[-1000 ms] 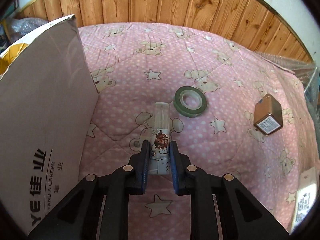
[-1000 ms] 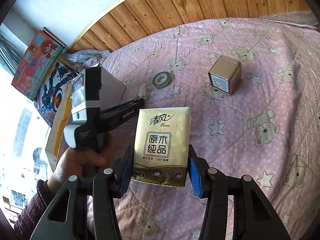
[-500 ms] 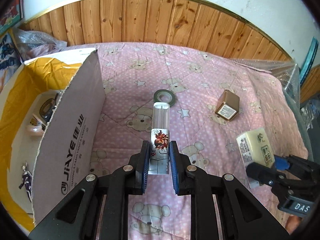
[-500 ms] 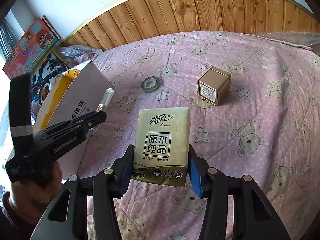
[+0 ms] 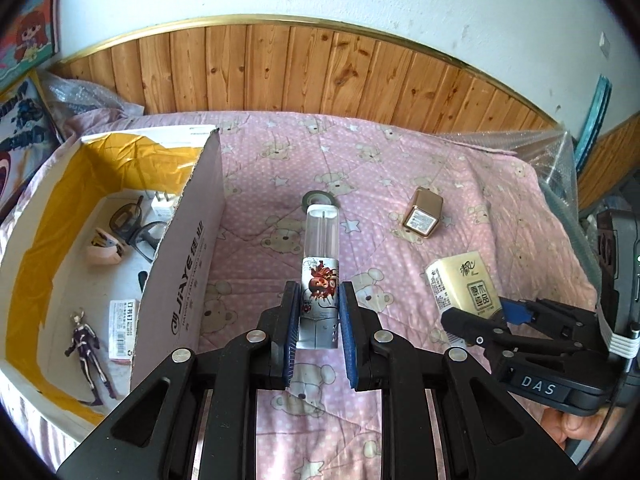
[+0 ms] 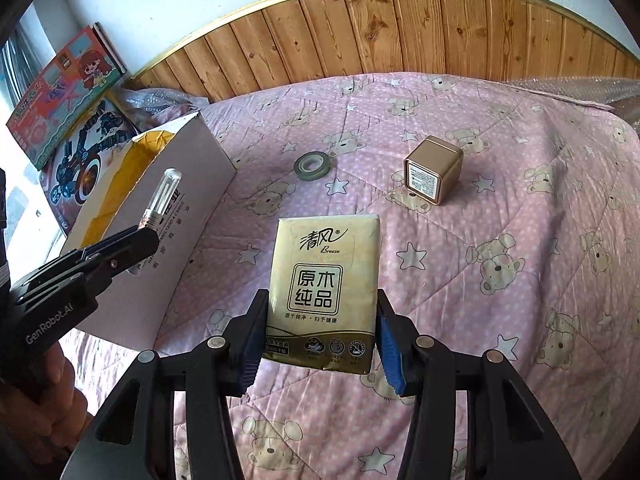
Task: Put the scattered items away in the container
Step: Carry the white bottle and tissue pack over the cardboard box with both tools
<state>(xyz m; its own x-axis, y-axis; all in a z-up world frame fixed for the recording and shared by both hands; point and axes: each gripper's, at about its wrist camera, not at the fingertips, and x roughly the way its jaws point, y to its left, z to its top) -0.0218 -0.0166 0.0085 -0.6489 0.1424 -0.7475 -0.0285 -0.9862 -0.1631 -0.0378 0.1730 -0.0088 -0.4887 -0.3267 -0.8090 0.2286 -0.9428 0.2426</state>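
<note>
My left gripper (image 5: 319,312) is shut on a clear tube with a printed label (image 5: 321,264), held in the air beside the open cardboard box (image 5: 188,248). My right gripper (image 6: 320,336) is shut on a gold tissue pack (image 6: 324,280), held above the pink quilt. The tissue pack also shows in the left wrist view (image 5: 464,284), and the tube in the right wrist view (image 6: 160,196). A green tape roll (image 6: 312,165) and a gold square tin (image 6: 433,169) lie on the quilt. The box (image 6: 160,216) stands at the left.
Inside the box lie glasses (image 5: 136,224), a white plug (image 5: 162,206), a small figure (image 5: 86,344) and a small packet (image 5: 122,328). Toy boxes (image 6: 64,92) lean on the wall at the left. Bubble wrap (image 5: 552,152) lies at the bed's right edge. A wooden wall panel (image 5: 320,72) backs the bed.
Both grippers have risen and pulled back with their loads. The left view now looks down into the box. The tube has come up off the quilt.
</note>
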